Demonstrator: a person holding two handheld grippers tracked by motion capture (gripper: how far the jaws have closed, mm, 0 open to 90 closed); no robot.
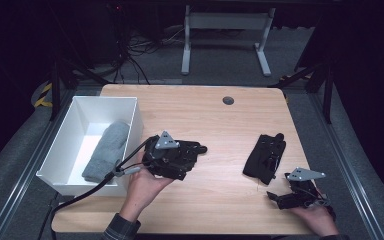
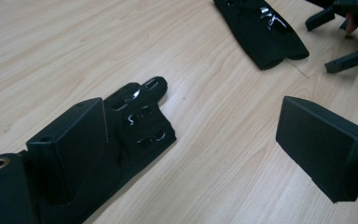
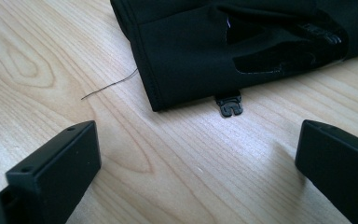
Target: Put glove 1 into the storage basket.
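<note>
Hands come in at the table's near edge, two of them, each with one gripper. At about five o'clock on the wooden table (image 1: 215,120) the right gripper (image 1: 280,199) sits low, jaws spread apart and empty, pointing toward ten o'clock. Just beyond it, at about four o'clock, lies one black glove (image 1: 265,156), cuff toward the gripper; in the right gripper view its cuff (image 3: 186,70) is near the open jaws, with a small black clip (image 3: 229,104) at the hem and a loose thread (image 3: 109,85) beside it.

At about eight o'clock the left gripper (image 1: 192,152) also has its jaws wide apart, holding nothing. A second black glove (image 2: 140,126) lies flat on the table against its left jaw, fingers pointing away; its silvery marks are too small to read.

At nine o'clock stands one white box (image 1: 67,127), with one grey mitten (image 1: 107,150) lying inside. Farther off, at twelve, is one round dark grommet (image 1: 228,100) in the tabletop.
</note>
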